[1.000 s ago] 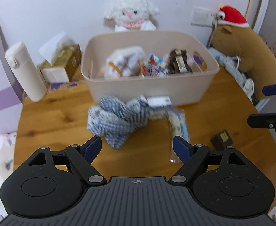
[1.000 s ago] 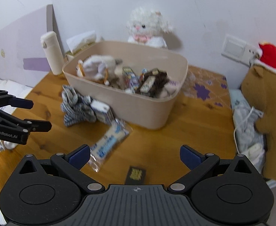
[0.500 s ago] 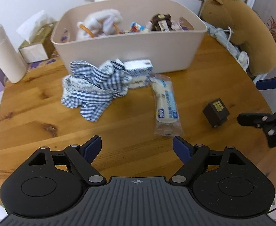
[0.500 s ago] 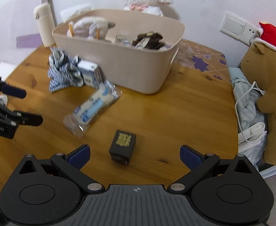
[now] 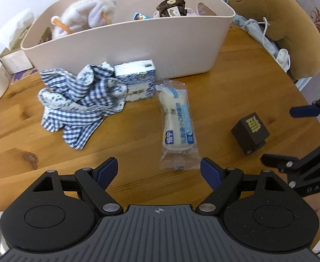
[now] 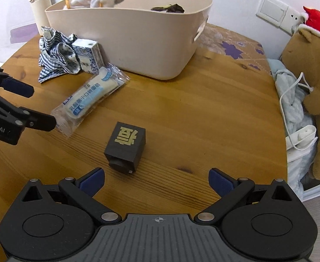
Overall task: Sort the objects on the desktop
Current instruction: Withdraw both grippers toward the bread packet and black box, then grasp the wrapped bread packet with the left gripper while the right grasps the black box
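On the round wooden table lie a wrapped bread snack (image 5: 177,122) (image 6: 90,97), a small black cube with gold lettering (image 5: 250,132) (image 6: 126,146), a blue-and-white carton (image 5: 138,83) (image 6: 88,54) and a crumpled checked cloth (image 5: 79,100) (image 6: 55,54). Behind them stands a beige bin (image 5: 138,41) (image 6: 138,35) holding a plush toy and snacks. My left gripper (image 5: 159,172) is open just short of the snack's near end. My right gripper (image 6: 156,181) is open just short of the black cube, slightly to its right.
A cream flask (image 6: 38,7) and a tissue box (image 5: 13,43) stand at the back left. A brown plush with a red hat (image 5: 291,28) (image 6: 312,65), grey cloth and a white cable (image 6: 295,100) crowd the right edge. The table edge is close on the right.
Both grippers have come down and forward toward the table. The snack and the black cube now sit much closer to the fingertips. Both stay open.
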`<state>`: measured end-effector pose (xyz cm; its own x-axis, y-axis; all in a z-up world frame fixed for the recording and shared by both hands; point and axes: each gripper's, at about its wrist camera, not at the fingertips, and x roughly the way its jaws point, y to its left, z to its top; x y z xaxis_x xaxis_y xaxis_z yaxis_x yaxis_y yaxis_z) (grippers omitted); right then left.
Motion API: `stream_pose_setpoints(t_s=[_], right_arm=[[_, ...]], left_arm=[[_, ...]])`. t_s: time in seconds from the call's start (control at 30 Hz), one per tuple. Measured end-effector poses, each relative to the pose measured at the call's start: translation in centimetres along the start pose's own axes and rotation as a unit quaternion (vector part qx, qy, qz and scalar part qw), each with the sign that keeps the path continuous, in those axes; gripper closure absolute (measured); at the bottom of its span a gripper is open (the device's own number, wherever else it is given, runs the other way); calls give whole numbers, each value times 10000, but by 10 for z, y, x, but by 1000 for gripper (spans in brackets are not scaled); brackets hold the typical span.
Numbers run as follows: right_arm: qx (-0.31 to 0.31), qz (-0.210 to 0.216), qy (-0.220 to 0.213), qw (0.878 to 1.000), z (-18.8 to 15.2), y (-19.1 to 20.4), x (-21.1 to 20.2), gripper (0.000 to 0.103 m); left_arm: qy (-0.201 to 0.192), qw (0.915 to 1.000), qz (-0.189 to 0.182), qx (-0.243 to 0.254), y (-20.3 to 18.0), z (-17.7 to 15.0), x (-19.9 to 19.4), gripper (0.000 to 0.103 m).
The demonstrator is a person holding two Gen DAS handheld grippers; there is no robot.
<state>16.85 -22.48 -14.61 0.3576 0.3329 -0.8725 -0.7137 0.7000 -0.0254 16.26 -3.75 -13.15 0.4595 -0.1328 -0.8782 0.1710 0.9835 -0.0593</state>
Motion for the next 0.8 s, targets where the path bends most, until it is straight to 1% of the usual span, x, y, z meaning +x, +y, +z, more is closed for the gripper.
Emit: stream_pose_setpoints(t_s=[0.13,0.2,0.3,0.4,0.47,0.53,0.63,0.7,0.77,0.8], right_arm=[[10,106,-117,9999,-1,-1,4,0],[-46,40,-244,9997,-1,0,4,0],[-64,-36,-348,9994,0,1,6,0],[-1,36,-323,9995,0,2,12,7],[3,45,-322,9995,-1,5,15,11],[65,50,-324,9994,-2,8,18,13],[225,60,-413,9989,-2,10,19,14],[268,64,-461,9986,0,13,19,16],[284,76,-501,9983,1,16,19,22],[293,61,-510,9983,3,17,19,23]], left_arm=[[-13,9999,-142,-95,-5,8,9,19],[-42,9998,-188,-66,-10,12,13,19],[4,9999,-135,42,-16,17,23,19],[58,9999,-110,3,-17,22,33,19],[-54,10000,-44,25,-17,23,35,19],[-131,9998,38,126,-18,24,38,19],[-23,9999,50,155,-17,24,46,19],[-45,9999,85,136,-15,25,48,19],[-85,9998,83,137,-14,26,49,19],[-93,9998,82,145,-14,26,49,19]])
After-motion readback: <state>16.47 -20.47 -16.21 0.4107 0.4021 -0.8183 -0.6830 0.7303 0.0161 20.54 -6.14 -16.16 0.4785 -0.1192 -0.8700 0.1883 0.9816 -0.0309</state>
